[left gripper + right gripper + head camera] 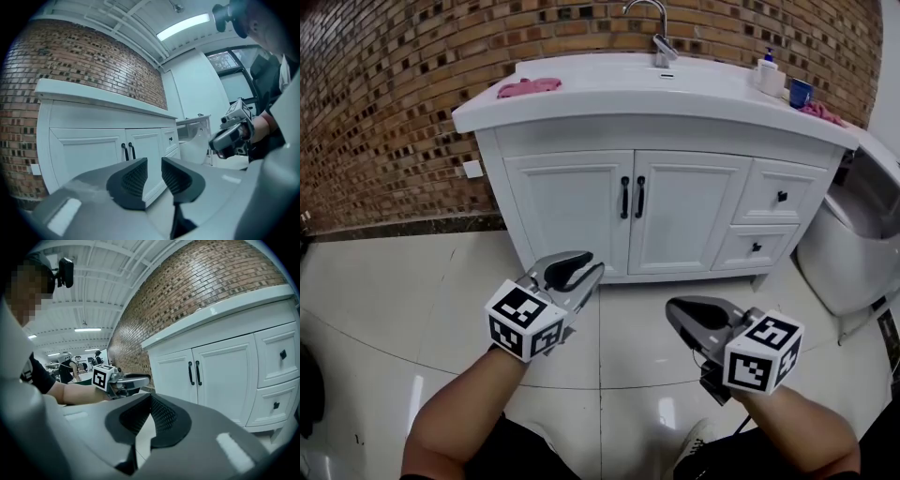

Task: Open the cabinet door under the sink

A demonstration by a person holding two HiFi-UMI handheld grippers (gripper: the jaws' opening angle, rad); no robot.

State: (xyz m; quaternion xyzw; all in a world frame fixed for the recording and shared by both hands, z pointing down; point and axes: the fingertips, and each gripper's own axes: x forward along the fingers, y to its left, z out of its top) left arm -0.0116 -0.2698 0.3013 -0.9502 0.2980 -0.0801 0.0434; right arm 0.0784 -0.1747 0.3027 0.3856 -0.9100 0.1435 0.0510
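Observation:
The white vanity under the sink has two closed doors (572,211) with a pair of black handles (624,198) at the middle seam. Both grippers hover over the floor in front of it, apart from it. My left gripper (581,267) is nearer the left door; its pads (133,178) stand apart with nothing between them, and the handles (125,152) show beyond the jaws. My right gripper (680,309) is lower right, and its pads (161,416) meet at the tip, holding nothing. The handles (191,373) lie to its right.
A faucet (656,28), pink cloth (528,87), soap bottle (768,73) and blue cup (800,92) sit on the counter. Two drawers (780,195) flank the doors on the right. A white appliance (853,244) stands beside the vanity. Brick wall behind, glossy tiled floor (394,300) below.

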